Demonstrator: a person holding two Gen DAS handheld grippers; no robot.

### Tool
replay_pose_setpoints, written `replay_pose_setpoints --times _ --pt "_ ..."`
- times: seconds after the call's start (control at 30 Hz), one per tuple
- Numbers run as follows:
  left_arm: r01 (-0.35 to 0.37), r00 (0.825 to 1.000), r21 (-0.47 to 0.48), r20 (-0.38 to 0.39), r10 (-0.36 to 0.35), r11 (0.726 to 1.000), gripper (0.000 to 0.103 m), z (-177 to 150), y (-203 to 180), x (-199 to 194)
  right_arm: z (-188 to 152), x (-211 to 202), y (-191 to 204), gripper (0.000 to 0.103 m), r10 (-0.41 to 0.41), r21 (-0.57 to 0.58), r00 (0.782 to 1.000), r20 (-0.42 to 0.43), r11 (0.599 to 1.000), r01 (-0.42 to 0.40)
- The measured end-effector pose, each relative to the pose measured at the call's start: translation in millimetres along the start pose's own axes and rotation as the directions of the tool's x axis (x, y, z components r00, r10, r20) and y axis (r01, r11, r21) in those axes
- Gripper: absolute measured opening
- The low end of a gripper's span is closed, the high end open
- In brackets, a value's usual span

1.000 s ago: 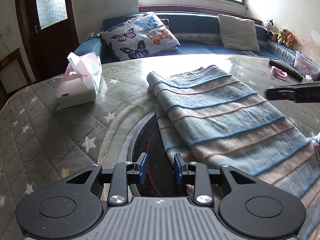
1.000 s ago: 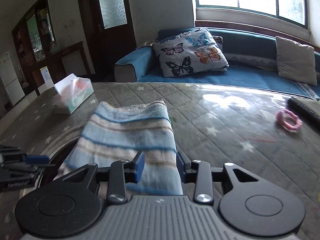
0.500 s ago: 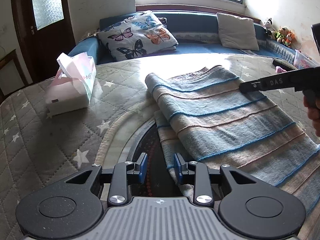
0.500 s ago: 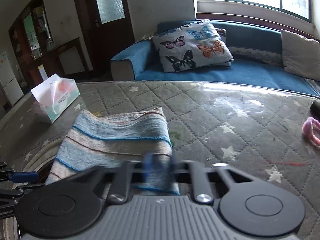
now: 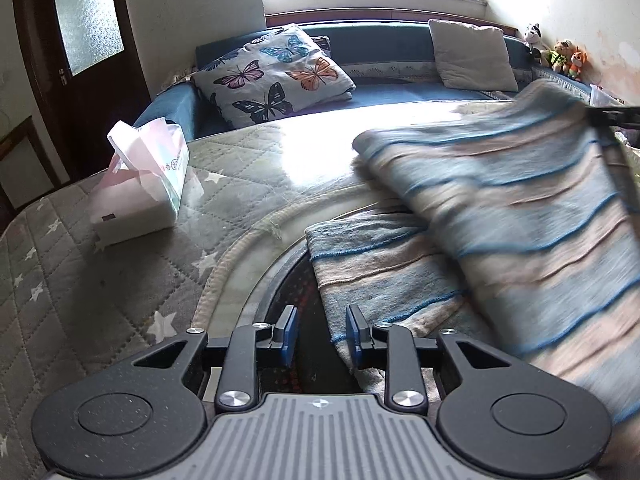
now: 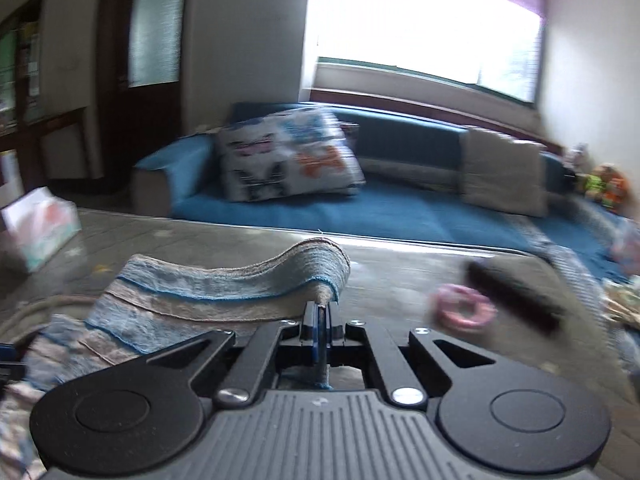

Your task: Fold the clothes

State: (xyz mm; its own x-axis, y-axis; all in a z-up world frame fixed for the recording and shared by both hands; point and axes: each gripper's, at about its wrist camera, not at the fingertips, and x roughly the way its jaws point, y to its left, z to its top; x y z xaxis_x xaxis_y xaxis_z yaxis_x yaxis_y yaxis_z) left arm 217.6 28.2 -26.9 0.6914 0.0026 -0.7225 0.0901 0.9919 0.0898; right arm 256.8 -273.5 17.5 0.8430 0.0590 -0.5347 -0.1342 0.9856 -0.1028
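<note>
My right claw (image 6: 320,322) pinches the striped cloth (image 5: 520,216) edge, lifted off the surface (image 5: 120,288) beside the tissue box (image 5: 140,196) for folding; my left claw (image 5: 318,334) is closing, pads not yet pressing the lower layer's edge between them.

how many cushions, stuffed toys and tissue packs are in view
cushions: 2, a butterfly cushion and a plain cushion
stuffed toys: 3, at the sofa's far end
tissue packs: 1, a tissue pack
total: 6

Tissue box (image 5: 140,192) left of towel (image 5: 500,216) — both on table (image 5: 80,300).
</note>
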Motion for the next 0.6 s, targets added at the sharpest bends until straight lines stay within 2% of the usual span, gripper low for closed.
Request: replay_pose_setpoints --times 0.13,0.27,0.43,0.5,0.6 --pt "-0.003 1.0 0.012 -0.005 0.003 1.0 0.028 1 -1 0 -19 -6 -30 0.003 -0.14 -0.007 0.989 -0.049 0.99 0.14" --pt "-0.005 1.0 0.039 0.012 0.005 0.999 0.029 8 -6 -4 -40 -3 -49 0.003 -0.193 -0.007 0.972 -0.13 0.981 0.194" --pt "-0.008 0.997 0.099 0.078 0.0 0.995 0.03 26 -16 -5 -58 -6 -56 0.011 -0.191 -0.01 0.967 -0.169 0.981 0.192" --pt "0.013 0.996 0.13 0.082 -0.024 0.991 0.03 31 -19 3 -62 -11 -61 0.024 -0.173 0.022 0.972 -0.158 0.984 0.178" --pt "0.062 0.995 0.162 0.063 -0.073 0.985 0.03 36 -26 16 -65 -24 -66 0.033 -0.139 0.039 0.98 -0.145 0.989 0.146"
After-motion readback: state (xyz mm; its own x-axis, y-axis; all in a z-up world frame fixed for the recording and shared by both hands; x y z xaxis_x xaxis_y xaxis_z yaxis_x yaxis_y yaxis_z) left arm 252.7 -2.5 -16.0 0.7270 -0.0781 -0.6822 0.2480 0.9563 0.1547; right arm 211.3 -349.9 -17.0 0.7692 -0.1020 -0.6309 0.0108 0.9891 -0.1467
